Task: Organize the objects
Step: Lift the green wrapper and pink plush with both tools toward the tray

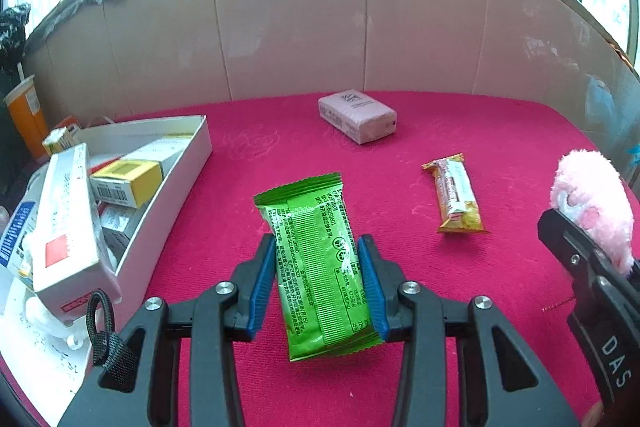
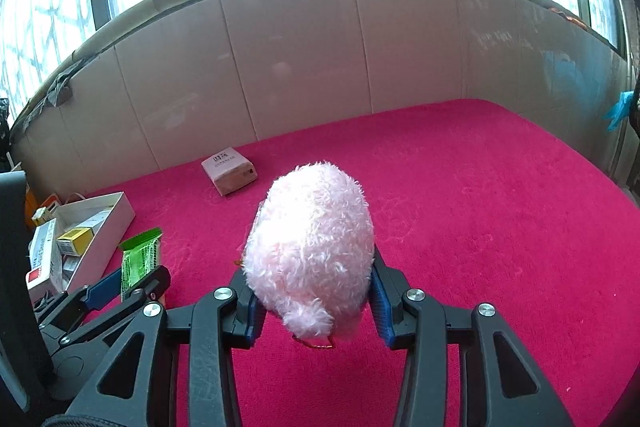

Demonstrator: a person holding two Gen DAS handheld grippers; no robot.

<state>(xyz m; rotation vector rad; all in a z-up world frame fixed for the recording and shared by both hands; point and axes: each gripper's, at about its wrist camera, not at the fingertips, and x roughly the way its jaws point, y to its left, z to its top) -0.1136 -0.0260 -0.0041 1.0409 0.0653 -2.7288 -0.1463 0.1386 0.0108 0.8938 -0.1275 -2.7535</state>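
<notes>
Left claw (image 1: 318,281): pinching the green packet (image 1: 316,263) at lower centre (blue pads on both sides).
Right claw (image 2: 314,297): pinching the pink plush toy (image 2: 312,247), mid-frame.
White box (image 1: 176,163): left, holding cartons.
Desk (image 1: 500,147): red cloth.

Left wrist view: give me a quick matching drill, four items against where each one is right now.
Items:
1. green packet
2. pink plush
3. yellow box
4. pink pack

Places:
A. in the white tray
B. in the left tool
C. on the red cloth near the back wall
D. in the right tool

Pairs: 1-B, 2-D, 3-A, 4-C
</notes>
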